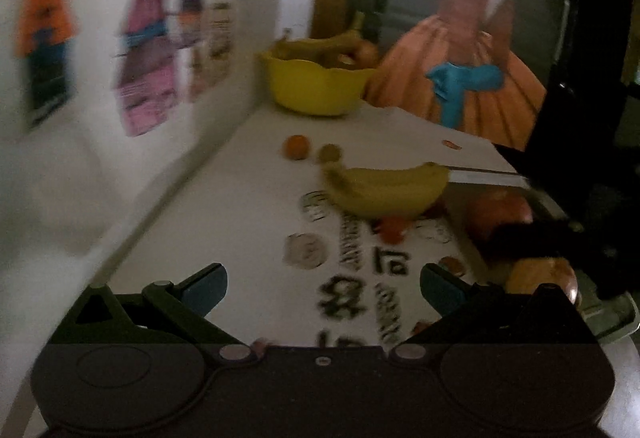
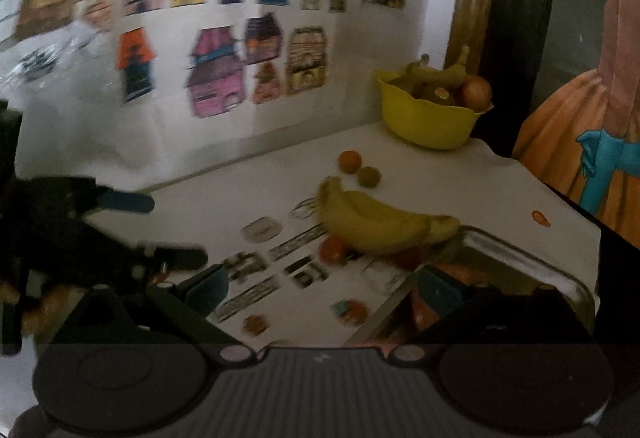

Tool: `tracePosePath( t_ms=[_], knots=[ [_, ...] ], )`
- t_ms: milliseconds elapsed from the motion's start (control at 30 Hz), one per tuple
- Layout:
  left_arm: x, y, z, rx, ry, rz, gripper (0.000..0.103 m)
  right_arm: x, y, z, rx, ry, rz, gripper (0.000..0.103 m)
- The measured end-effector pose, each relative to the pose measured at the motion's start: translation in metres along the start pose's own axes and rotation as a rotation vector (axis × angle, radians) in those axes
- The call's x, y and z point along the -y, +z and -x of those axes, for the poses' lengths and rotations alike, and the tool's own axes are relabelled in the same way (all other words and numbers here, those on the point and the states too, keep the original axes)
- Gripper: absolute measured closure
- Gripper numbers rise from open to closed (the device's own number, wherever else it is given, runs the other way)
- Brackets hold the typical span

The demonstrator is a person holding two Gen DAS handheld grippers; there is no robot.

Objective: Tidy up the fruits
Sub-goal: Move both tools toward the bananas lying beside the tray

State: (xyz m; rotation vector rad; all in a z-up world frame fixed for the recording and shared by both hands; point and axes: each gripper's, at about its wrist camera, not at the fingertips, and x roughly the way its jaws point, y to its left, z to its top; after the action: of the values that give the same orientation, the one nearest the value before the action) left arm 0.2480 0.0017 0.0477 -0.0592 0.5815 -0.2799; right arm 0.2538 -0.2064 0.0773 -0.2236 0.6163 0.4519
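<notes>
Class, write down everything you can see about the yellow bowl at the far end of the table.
The yellow bowl is a deep, smooth, plastic-looking bowl with a wavy rim. It stands upright on the white table at its far corner, close to the poster-covered wall. It holds fruit: darkened bananas jutting above the rim and a round reddish-orange fruit on its right side. The loose fruits lie apart from it, and neither hand-held gripper touches it.
</notes>
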Motion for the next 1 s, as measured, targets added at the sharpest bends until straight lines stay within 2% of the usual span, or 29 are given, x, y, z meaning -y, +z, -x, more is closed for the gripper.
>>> tracePosePath(
  t_ms=[167, 300, 433, 500, 667, 733, 800, 867, 900, 933, 1000],
  knots=[
    [0.015, 0.013, -0.036, -0.024, -0.040, -0.030, 0.001, 0.040, 0.018, -0.034, -0.018, 0.074, -0.020, 0.000],
    [0.020, 0.017, -0.059, -0.045, -0.057, -0.011, 0.001, 0.059, 0.029, -0.062, -0.043, 0.106, -0.020, 0.000],
    [0.026, 0.020, -0.076, -0.060, -0.068, -0.018, 0.003, 0.075, 0.033, -0.087, -0.083, 0.146, -0.078, 0.000],
    [0.030, 0.021, -0.083, -0.068, -0.081, -0.030, 0.006, 0.083, 0.032, -0.094, -0.096, 0.174, -0.122, 0.002],
    [0.036, 0.021, -0.093, -0.083, -0.101, -0.040, 0.015, 0.089, 0.024, -0.103, -0.115, 0.200, -0.153, 0.016],
    [0.037, 0.020, -0.095, -0.081, -0.104, -0.045, 0.023, 0.091, 0.022, -0.106, -0.122, 0.207, -0.162, 0.023],
    [0.039, 0.021, -0.097, -0.078, -0.100, -0.050, 0.029, 0.091, 0.021, -0.106, -0.118, 0.207, -0.166, 0.024],
    [0.040, 0.023, -0.098, -0.077, -0.100, -0.047, 0.043, 0.091, 0.021, -0.105, -0.113, 0.196, -0.166, 0.029],
    [0.040, 0.023, -0.099, -0.078, -0.102, -0.047, 0.047, 0.092, 0.021, -0.105, -0.110, 0.186, -0.169, 0.031],
    [0.040, 0.024, -0.099, -0.080, -0.107, -0.045, 0.054, 0.092, 0.021, -0.104, -0.109, 0.176, -0.173, 0.037],
    [0.041, 0.024, -0.100, -0.082, -0.112, -0.048, 0.059, 0.095, 0.020, -0.102, -0.106, 0.168, -0.187, 0.049]
  ],
)
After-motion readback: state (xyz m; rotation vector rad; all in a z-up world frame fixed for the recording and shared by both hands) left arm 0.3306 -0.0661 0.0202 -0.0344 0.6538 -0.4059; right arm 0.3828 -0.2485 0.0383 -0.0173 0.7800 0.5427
